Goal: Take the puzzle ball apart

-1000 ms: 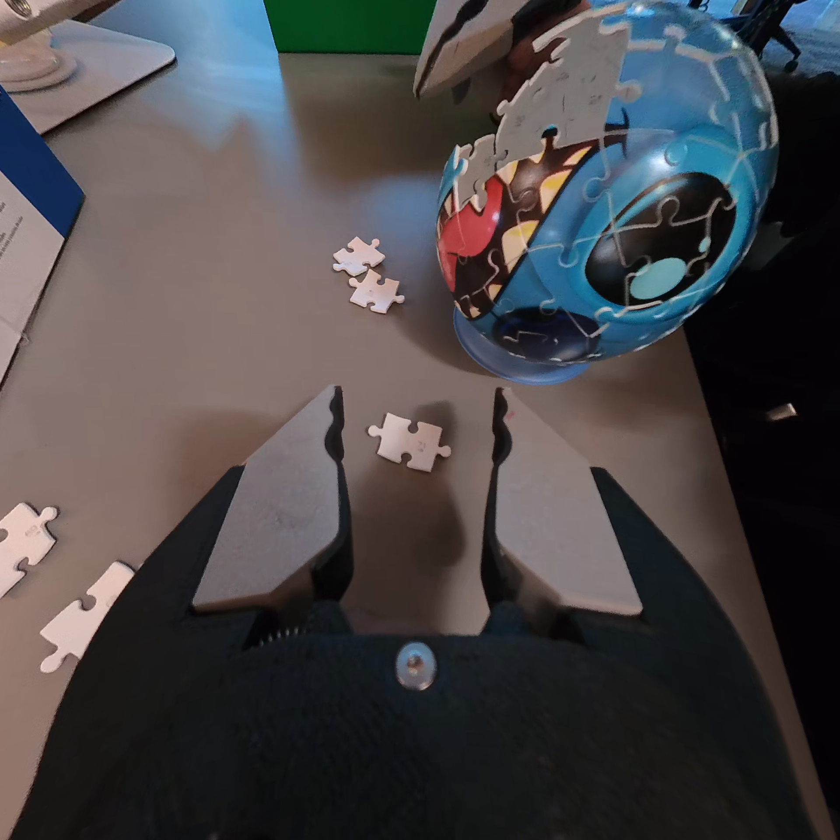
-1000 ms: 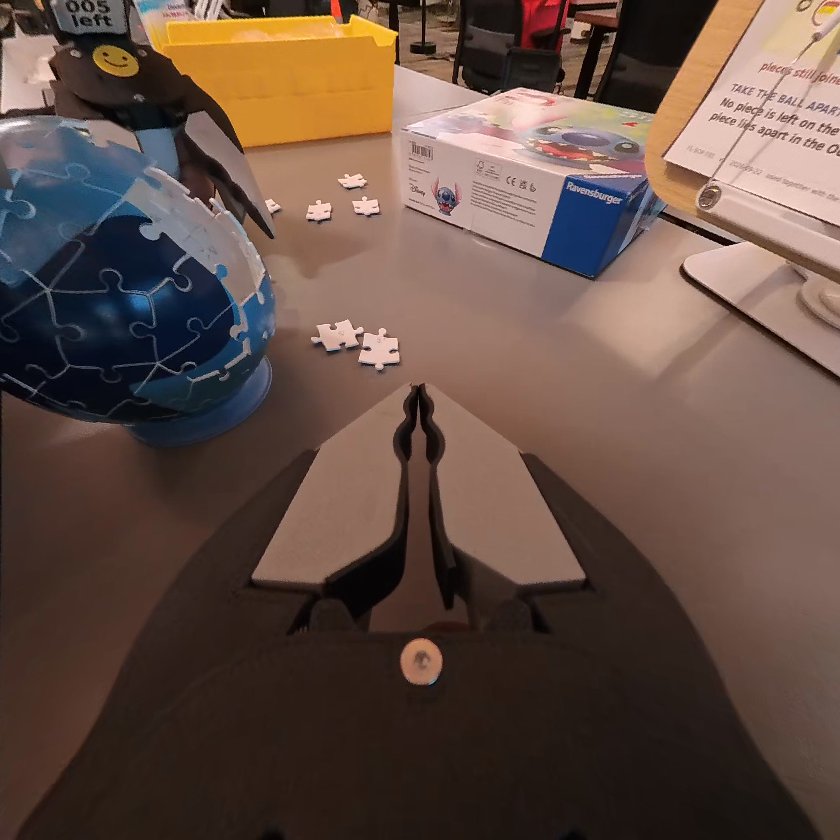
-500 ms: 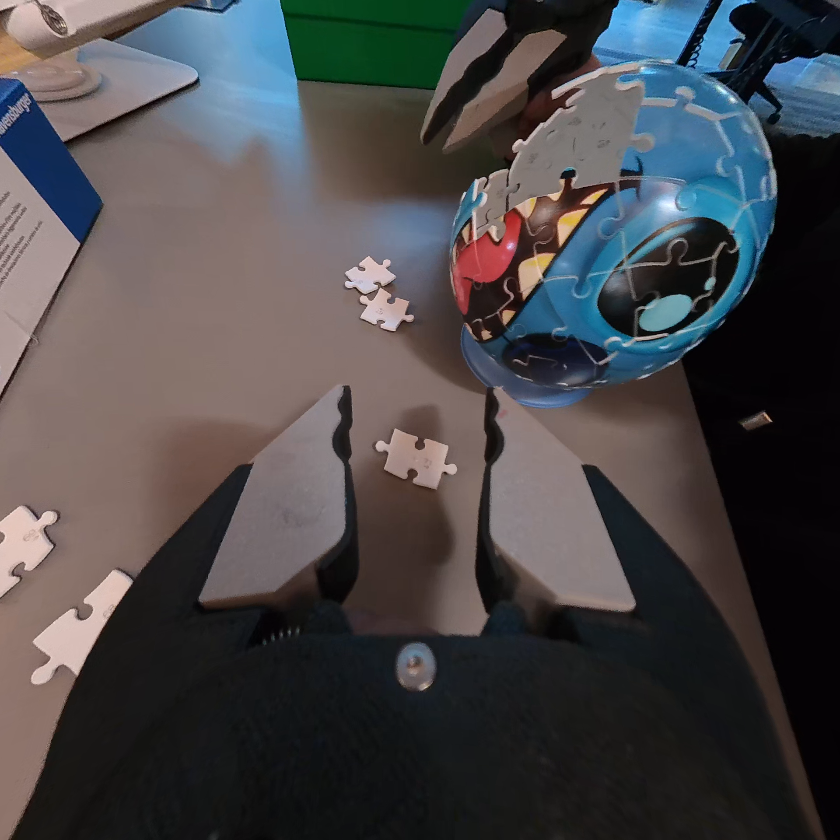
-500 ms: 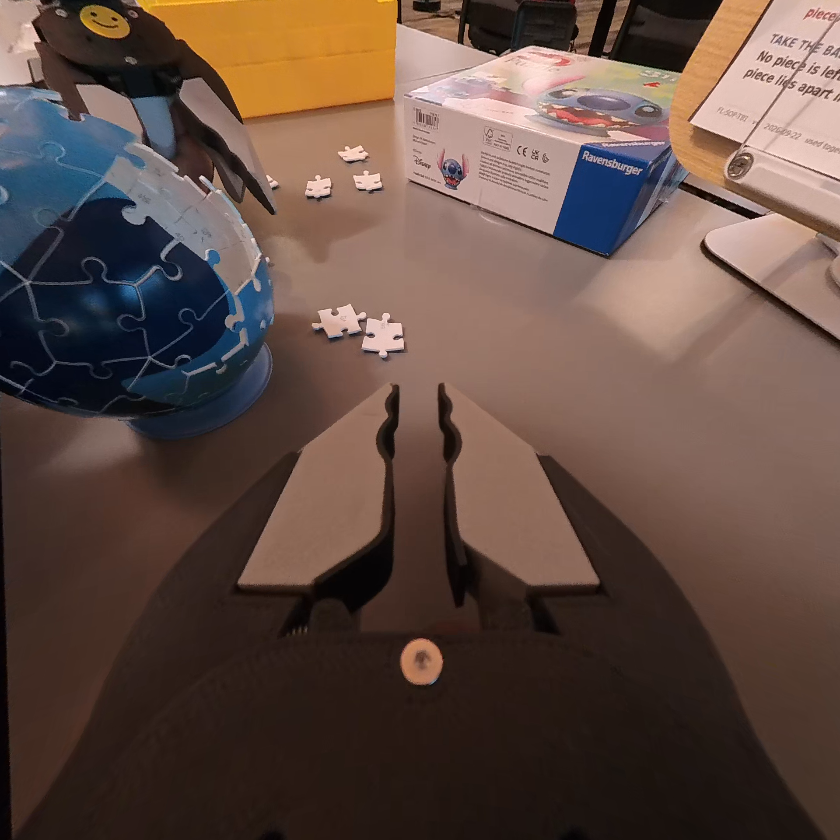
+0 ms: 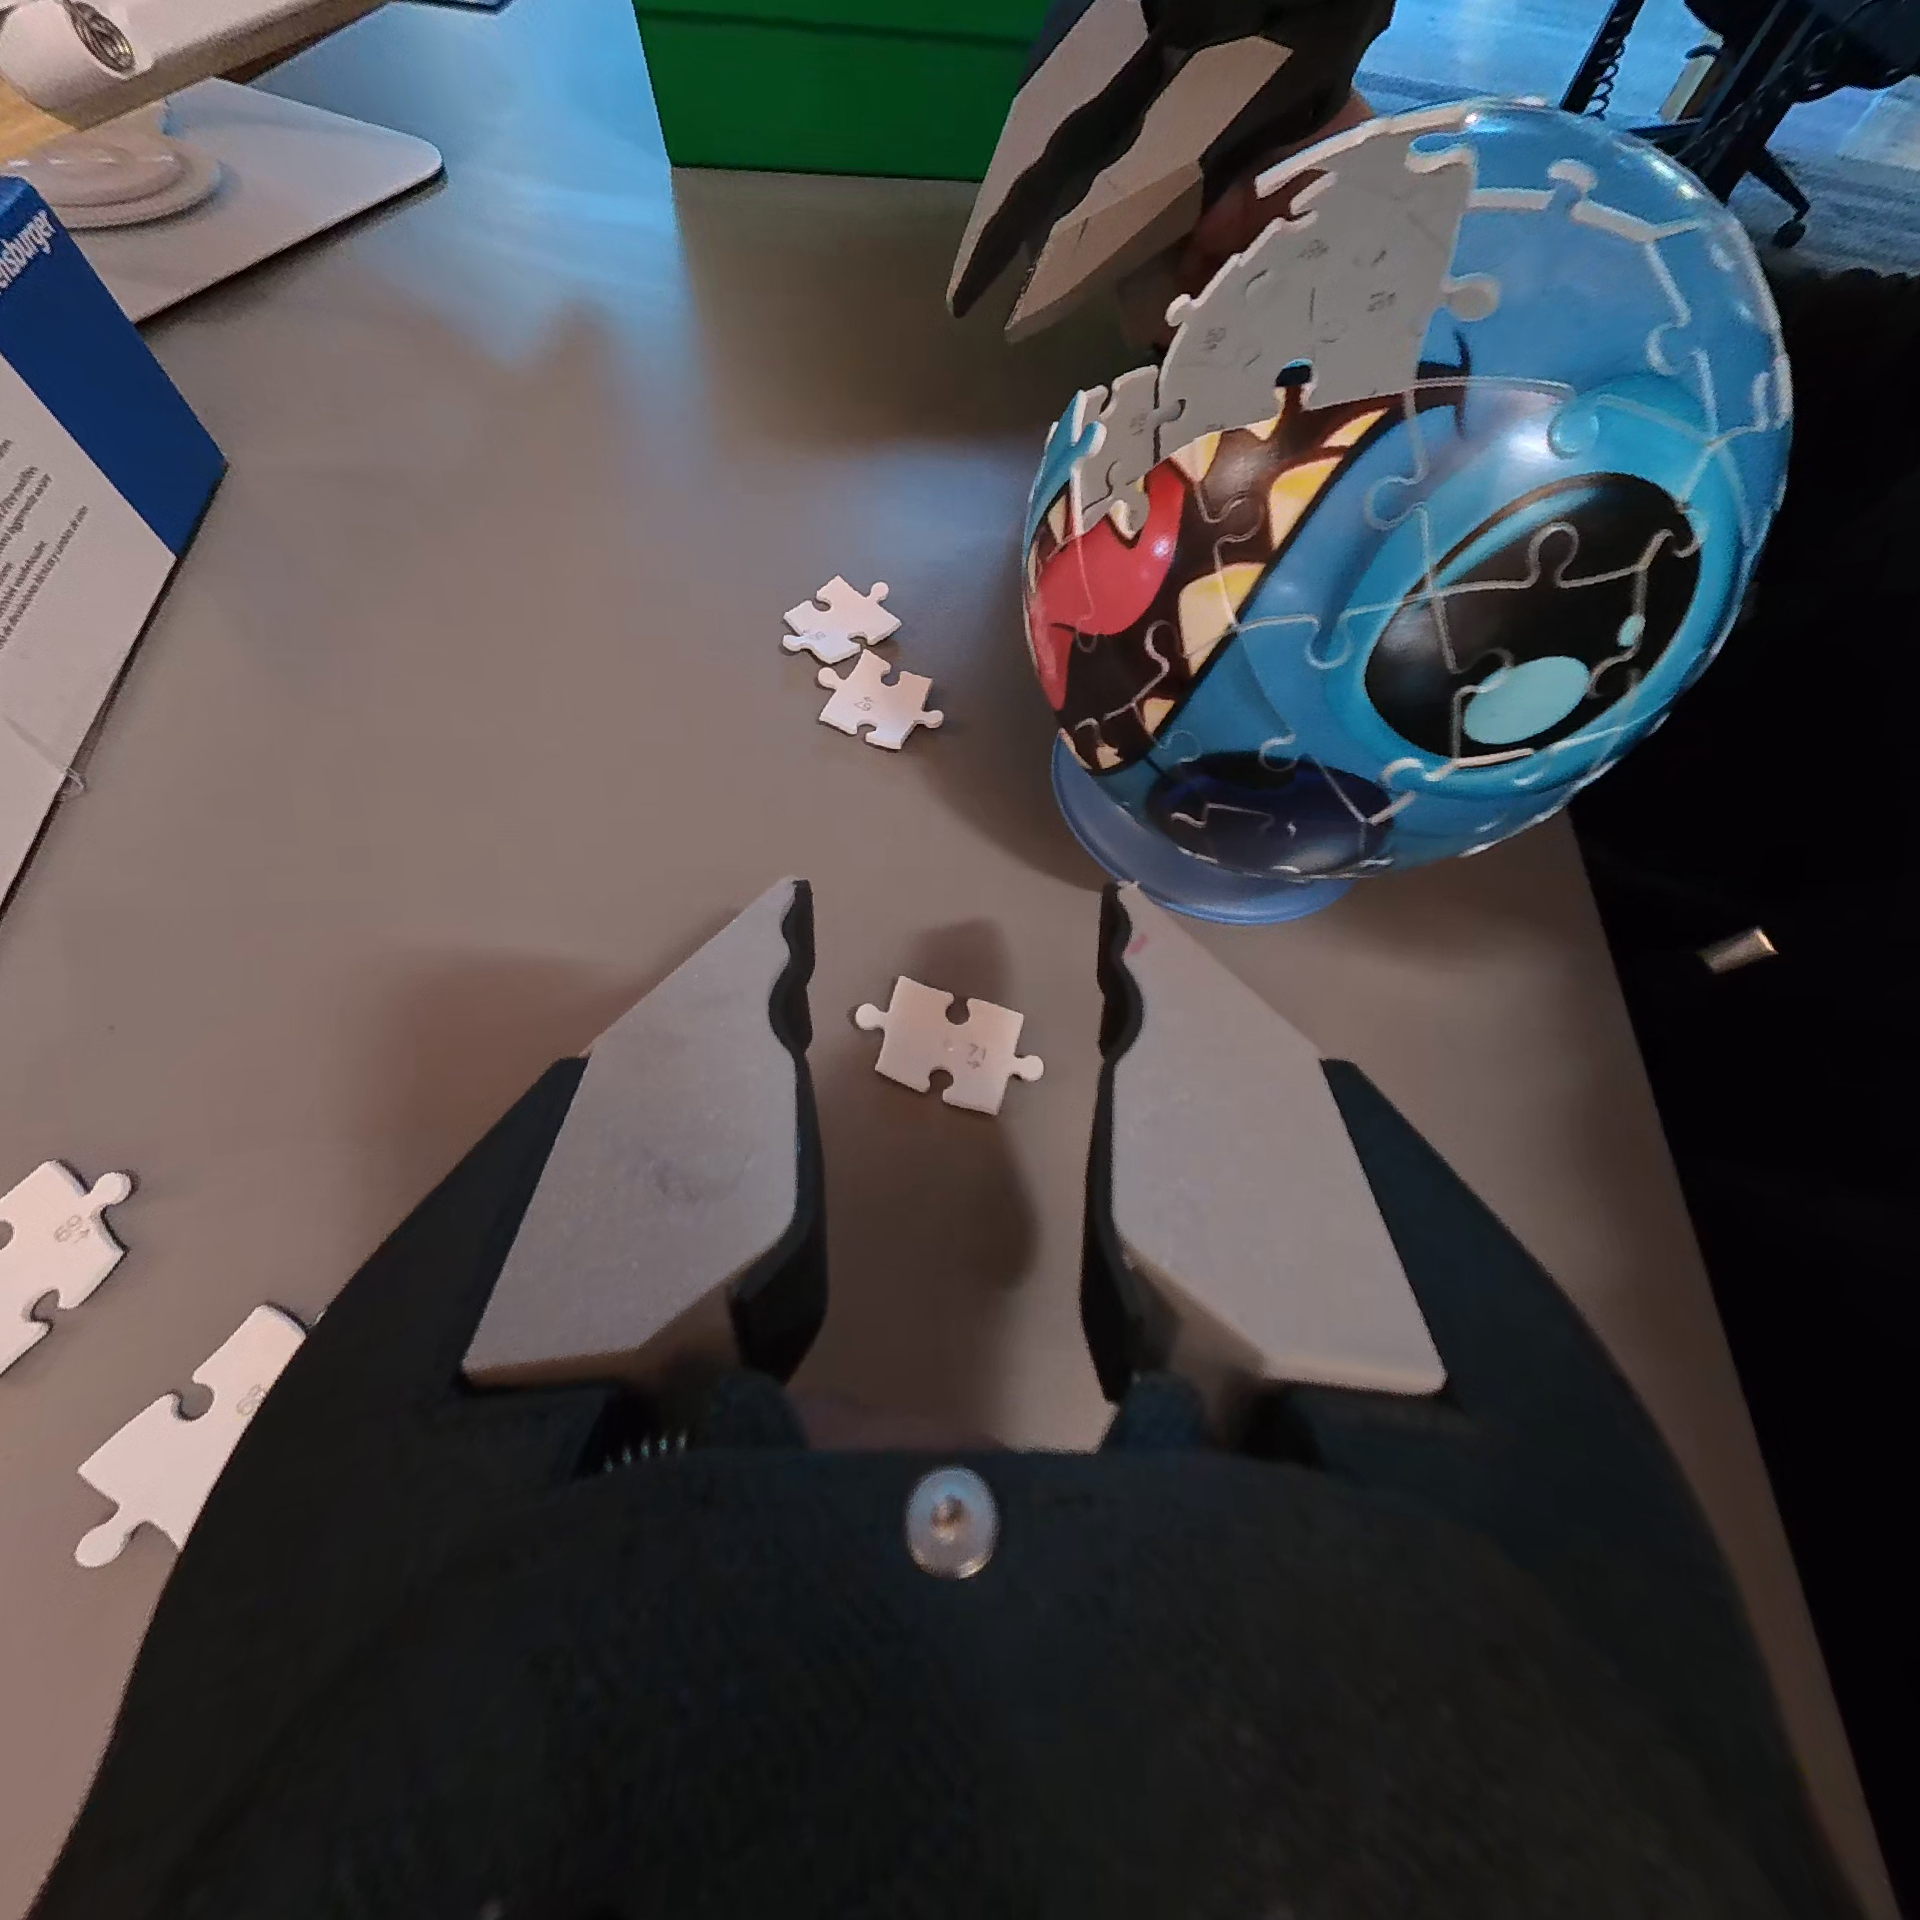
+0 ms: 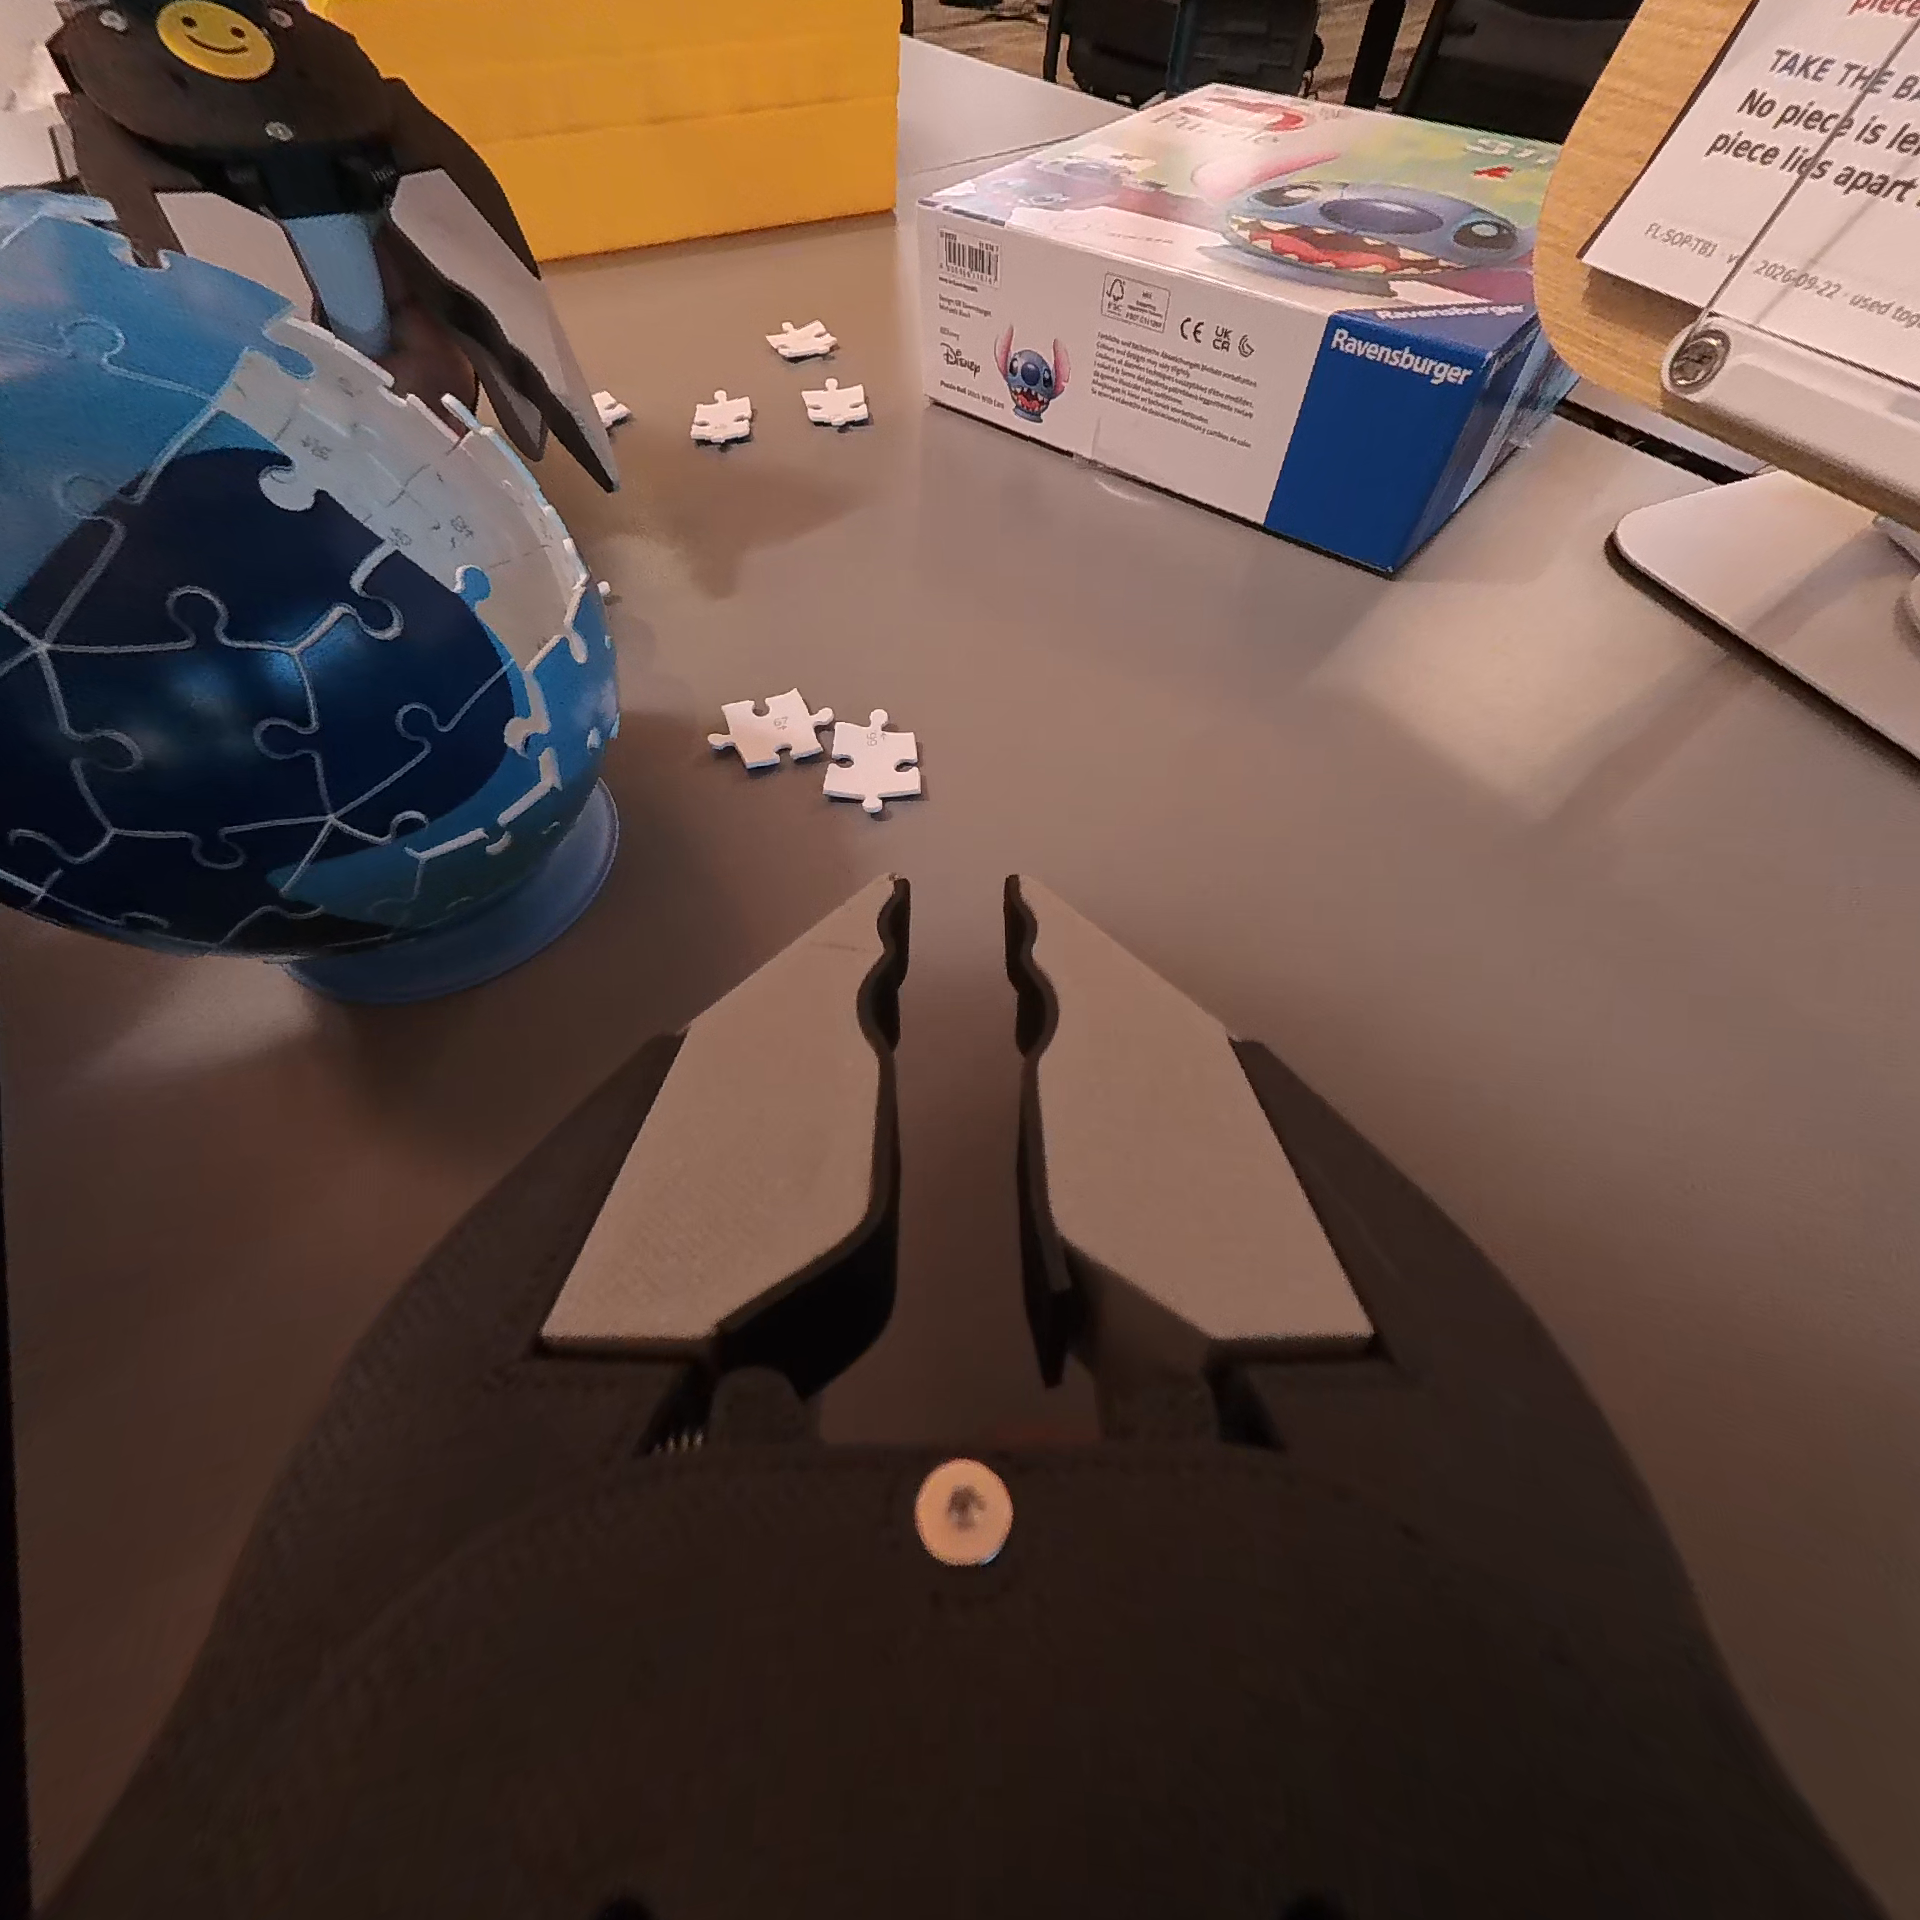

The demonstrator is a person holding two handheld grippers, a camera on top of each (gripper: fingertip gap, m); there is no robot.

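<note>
The blue puzzle ball [image 5: 1455, 571] rests tilted on its blue ring stand [image 5: 1195, 894] near the table's right edge. A gap near its top shows white piece backs. It also shows in the right wrist view [image 6: 260, 675]. My left gripper [image 5: 956, 904] is open above the table, with one loose white piece [image 5: 951, 1044] lying between its fingers, untouched. My right gripper [image 6: 956, 894] is open a small way and empty, to the right of the ball. Each gripper shows beyond the ball in the other's view, the right one [image 5: 987, 307] and the left one [image 6: 592, 457].
Two loose pieces [image 5: 862, 675] lie left of the ball, also in the right wrist view [image 6: 821, 738]. More pieces [image 5: 52, 1247] lie at the left. The puzzle box [image 6: 1247, 395], a yellow bin [image 6: 675, 125], a green bin [image 5: 831, 83] and a sign stand [image 6: 1766, 582] ring the table. My right fingertips sit around 20 cm from my left ones.
My right gripper's jaws have gone from shut to a small gap. My left gripper stays open over the same loose piece. Both views have shifted slightly.
</note>
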